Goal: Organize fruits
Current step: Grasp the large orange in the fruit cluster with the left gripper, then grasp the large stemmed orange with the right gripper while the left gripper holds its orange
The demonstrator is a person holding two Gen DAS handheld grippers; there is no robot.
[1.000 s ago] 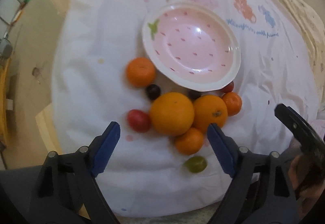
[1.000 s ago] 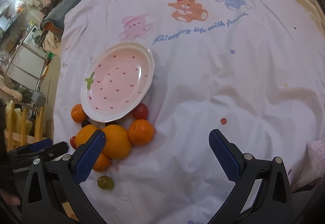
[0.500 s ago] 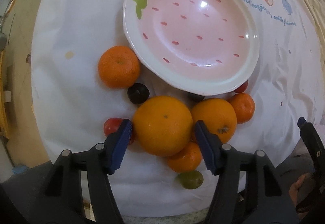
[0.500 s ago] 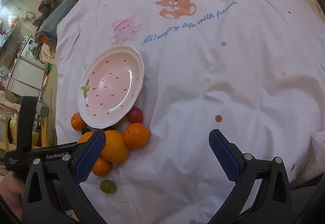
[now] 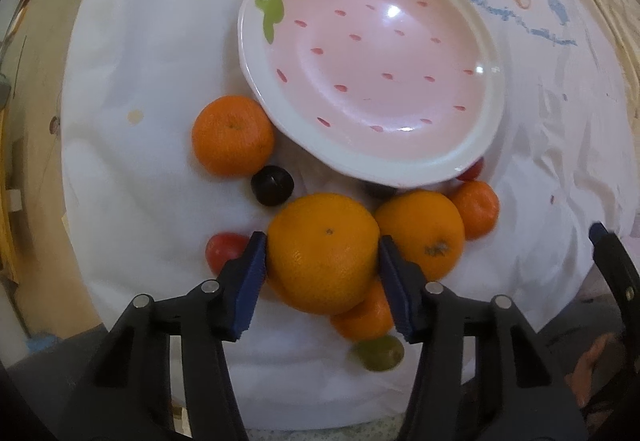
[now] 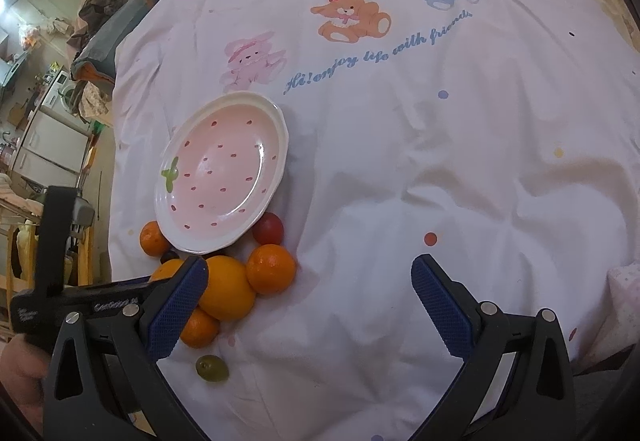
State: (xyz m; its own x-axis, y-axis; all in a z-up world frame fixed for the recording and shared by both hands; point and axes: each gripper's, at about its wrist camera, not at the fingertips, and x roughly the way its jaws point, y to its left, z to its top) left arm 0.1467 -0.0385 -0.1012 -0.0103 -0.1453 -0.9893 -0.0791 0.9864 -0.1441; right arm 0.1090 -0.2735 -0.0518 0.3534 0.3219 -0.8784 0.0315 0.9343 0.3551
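Observation:
In the left wrist view my left gripper (image 5: pixel 322 261) is shut on a large orange (image 5: pixel 322 251), blue pads touching both its sides. Around it lie a second orange (image 5: pixel 424 233), a mandarin (image 5: pixel 233 135), two smaller mandarins (image 5: pixel 478 209) (image 5: pixel 366 315), a dark grape (image 5: pixel 272 185), a red tomato (image 5: pixel 224 247) and a green grape (image 5: pixel 378 353). The pink strawberry plate (image 5: pixel 280 109) sits just beyond, empty. My right gripper (image 6: pixel 310 305) is open and empty over the cloth, right of the fruit pile (image 6: pixel 226 287) and plate (image 6: pixel 280 145).
A white cartoon-print cloth (image 6: pixel 440 161) covers the table. The table's near edge runs just below the fruit (image 5: pixel 320 417). Another red tomato (image 6: pixel 268 228) lies by the plate's rim. Furniture and clutter stand beyond the table's left side (image 6: pixel 52 129).
My left gripper moved forward and closed its jaws from wide open onto the large orange. My right gripper stayed open and shifted only slightly.

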